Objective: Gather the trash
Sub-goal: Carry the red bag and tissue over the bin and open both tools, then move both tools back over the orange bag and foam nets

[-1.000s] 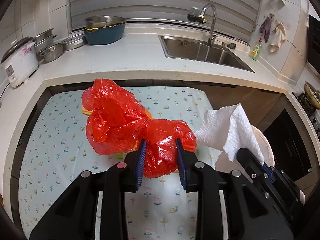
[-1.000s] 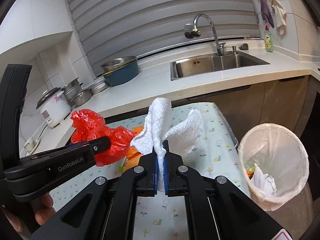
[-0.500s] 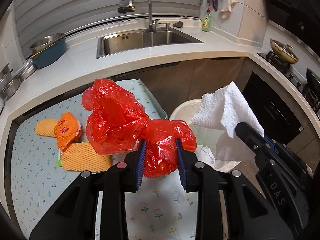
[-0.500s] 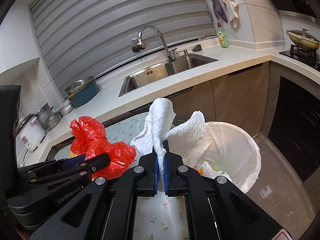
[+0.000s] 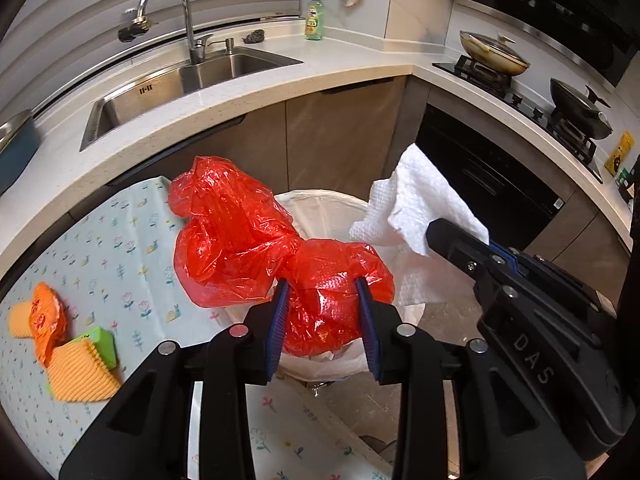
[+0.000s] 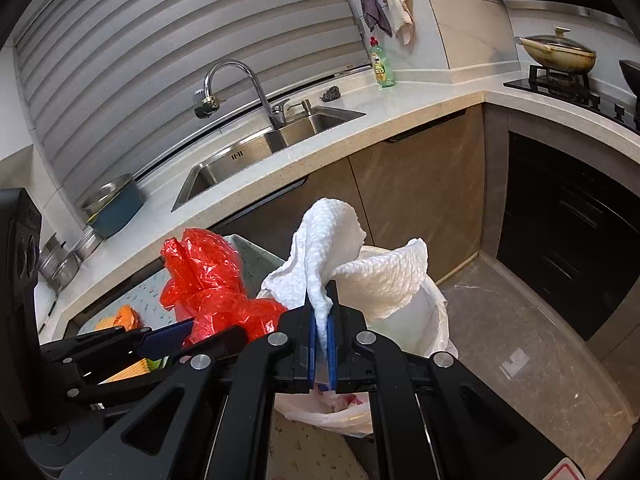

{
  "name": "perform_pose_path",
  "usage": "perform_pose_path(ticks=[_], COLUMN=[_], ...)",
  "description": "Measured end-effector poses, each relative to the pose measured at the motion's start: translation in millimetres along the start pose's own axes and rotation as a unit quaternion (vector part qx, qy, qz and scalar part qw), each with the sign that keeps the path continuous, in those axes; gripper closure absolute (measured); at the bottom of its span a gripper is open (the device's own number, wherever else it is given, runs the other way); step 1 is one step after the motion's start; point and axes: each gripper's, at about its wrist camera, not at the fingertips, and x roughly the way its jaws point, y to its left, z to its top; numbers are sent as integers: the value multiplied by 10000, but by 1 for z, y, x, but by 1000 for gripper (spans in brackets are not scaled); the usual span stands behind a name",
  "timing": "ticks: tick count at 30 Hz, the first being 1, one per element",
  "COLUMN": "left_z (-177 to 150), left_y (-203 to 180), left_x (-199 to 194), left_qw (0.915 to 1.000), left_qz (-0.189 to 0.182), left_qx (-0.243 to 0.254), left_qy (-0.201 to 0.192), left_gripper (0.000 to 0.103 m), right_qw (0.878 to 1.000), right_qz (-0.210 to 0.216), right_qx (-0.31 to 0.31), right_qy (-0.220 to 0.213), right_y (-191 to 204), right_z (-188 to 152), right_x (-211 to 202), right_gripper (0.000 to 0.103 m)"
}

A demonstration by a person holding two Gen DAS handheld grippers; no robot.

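Note:
My left gripper (image 5: 322,296) is shut on a crumpled red plastic bag (image 5: 240,240) and holds it over the near rim of the white-lined trash bin (image 5: 320,208). My right gripper (image 6: 321,304) is shut on a white paper towel (image 6: 340,256) and holds it above the same bin (image 6: 424,332), beside the red bag (image 6: 208,276). In the left wrist view the towel (image 5: 420,208) and the right gripper (image 5: 460,240) hang over the bin's right side. The bin's inside is mostly hidden.
Orange wrappers (image 5: 44,316), a ribbed yellow pad (image 5: 80,372) and a green item (image 5: 98,344) lie on the flowered tablecloth (image 5: 120,256) at the left. The counter with sink (image 5: 180,84) curves behind. A stove with pans (image 5: 520,72) and dark oven stand right.
Both grippers swung right from over the table to above the trash bin, carrying the red bag and the paper towel. The grips are unchanged.

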Motion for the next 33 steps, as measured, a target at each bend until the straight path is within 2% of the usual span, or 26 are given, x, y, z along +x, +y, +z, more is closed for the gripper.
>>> perform_pose_path(ticks=[3,5,7,14,23,26,29,31,33], left_z=[0,-1,-1,-2,-8,-11,-16,-20,-24], left_y=[3,10,19,51,75,86,101,113,127], left_x=[5,5,2,-4,-16,-19,-23,-26,-30], left_qw=[9999,9997,9990,9960,9922,9903,9867,9837,9797], left_qz=[76,136,253,429,672,760,929,1044,1167], left_qx=[-67,-188,-327,-757,-1013,-1127,-1291,-1424,-1589], left_qy=[-49,-79,-156,-188,-281,-287,-323,-332,-373], left_gripper=[62,49,45,45,45,42,36,32,30], right_qw=[10000,10000,10000,9999,9995,9993,9992,9993,9993], right_qz=[-13,-15,-2,75,178,169,146,130,133], right_qx=[15,-3,-11,-91,-195,-222,-225,-245,-277], right_qy=[17,28,48,95,194,267,306,240,204], right_y=[-2,-1,0,8,20,25,32,38,43], right_z=[1,1,2,1,1,0,-1,-2,-1], right_x=[5,8,11,19,31,40,46,45,44], right_gripper=[98,98,98,98,98,92,74,58,57])
